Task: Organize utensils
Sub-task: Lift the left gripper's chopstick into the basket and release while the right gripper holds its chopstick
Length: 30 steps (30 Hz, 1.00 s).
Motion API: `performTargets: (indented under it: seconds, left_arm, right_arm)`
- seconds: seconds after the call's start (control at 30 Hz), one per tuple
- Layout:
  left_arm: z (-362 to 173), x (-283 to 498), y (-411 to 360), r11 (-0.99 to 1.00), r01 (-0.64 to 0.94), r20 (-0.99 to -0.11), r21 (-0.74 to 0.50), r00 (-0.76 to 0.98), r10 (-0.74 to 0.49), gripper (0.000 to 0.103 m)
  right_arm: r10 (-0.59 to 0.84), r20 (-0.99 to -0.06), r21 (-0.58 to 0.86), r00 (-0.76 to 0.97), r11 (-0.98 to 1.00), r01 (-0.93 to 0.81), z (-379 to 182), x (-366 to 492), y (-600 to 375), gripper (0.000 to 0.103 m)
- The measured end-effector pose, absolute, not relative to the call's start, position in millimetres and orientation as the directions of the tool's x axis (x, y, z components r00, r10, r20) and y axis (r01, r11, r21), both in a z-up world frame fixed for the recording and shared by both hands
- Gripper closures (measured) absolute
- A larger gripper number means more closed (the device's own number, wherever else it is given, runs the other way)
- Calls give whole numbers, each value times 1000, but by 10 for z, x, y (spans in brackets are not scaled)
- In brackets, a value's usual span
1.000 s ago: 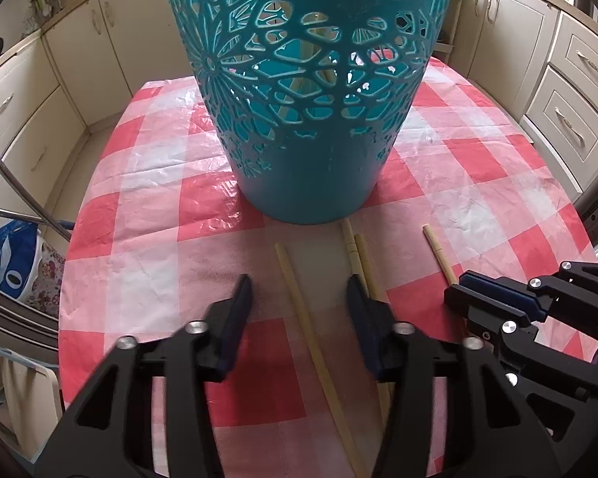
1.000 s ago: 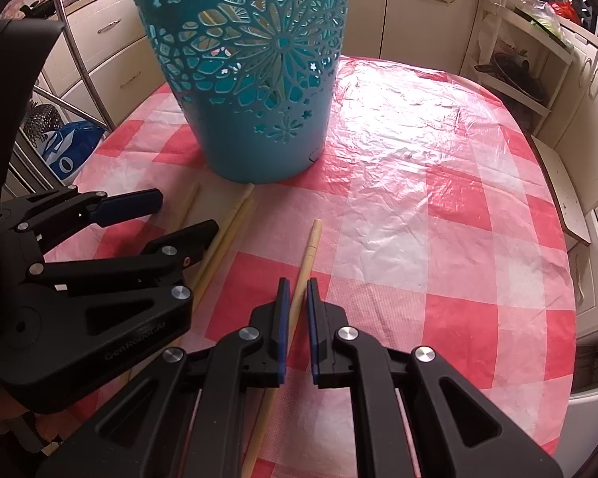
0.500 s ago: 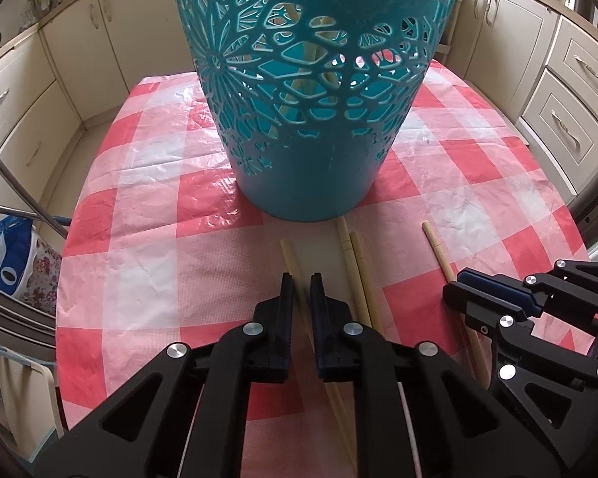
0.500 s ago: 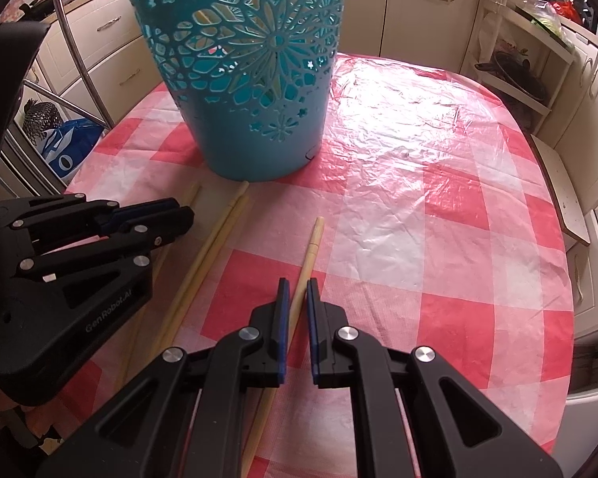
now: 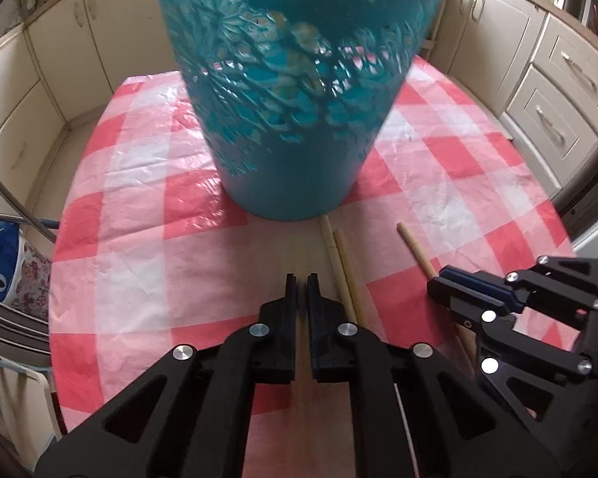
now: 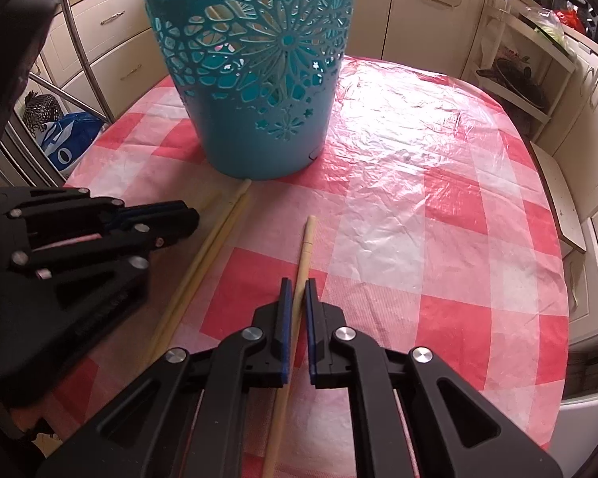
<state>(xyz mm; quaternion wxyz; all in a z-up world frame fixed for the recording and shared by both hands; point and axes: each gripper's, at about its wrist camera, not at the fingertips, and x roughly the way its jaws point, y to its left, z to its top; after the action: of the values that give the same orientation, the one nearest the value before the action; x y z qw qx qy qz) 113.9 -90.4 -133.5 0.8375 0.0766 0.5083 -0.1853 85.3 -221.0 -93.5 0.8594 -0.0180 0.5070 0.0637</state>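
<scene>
We start with the chopsticks. One chopstick (image 6: 299,279) runs up the lower middle of the right wrist view, pinched between the pads of our right tool (image 6: 296,290), its far end lying on the checked cloth of the bench (image 6: 458,207). The narrow gap is filled by the stick, so we read this as a closed grip. A second chopstick (image 5: 302,390) shows as a blurred pale strip in the slot of our left tool (image 5: 302,283) in the left wrist view; those pads stand all but together on it, so it too is closed on a stick. A loose pair (image 5: 345,267) lies just right of that tool, its far ends touching or nearly touching the foot of the teal basket (image 6: 259,79).

The basket stands upright in the upper middle of both views, and a stick or two seem visible through its cut-outs. We judge it to be the holder, which is why the sticks lie pointing toward it.

Both tools aim steeply down at the cloth, side by side and near each other, each lined up along its stick so the pads close across the thin width.
</scene>
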Motion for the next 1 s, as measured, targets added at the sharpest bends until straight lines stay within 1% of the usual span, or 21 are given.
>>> performTargets:
  seconds: [0.17, 0.27, 0.43, 0.53, 0.67, 0.77, 1.0]
  left_arm:
    - [-888, 1156, -590, 897, 422, -845, -129, 427, -322, 98]
    - [-574, 1171, -368, 888, 423, -803, -181, 458, -381, 98]
    - [-41, 1148, -177, 861, 430, -694, -271, 533, -484, 98]
    - [309, 1152, -206, 845, 441, -596, -303, 605, -529, 98]
    - [684, 1198, -281, 847, 438, -463, -300, 710, -531, 98]
    - [893, 1283, -366, 858, 424, -361, -290, 782, -508, 98]
    - [1046, 1559, -549, 909, 318, -241, -271, 891, -384, 98]
  right_arm:
    - [123, -877, 81, 465, 991, -108, -938, 870, -2278, 96]
    - [131, -877, 94, 462, 990, -101, -937, 874, -2296, 96]
    - [150, -875, 122, 459, 988, -90, -942, 876, -2344, 96]
    - [143, -875, 114, 462, 989, -91, -946, 881, -2348, 96]
    - [142, -874, 113, 464, 990, -90, -949, 877, -2340, 96]
    - [147, -873, 119, 465, 989, -89, -949, 872, -2341, 96]
    - [149, -872, 122, 466, 989, -88, -953, 876, -2347, 96]
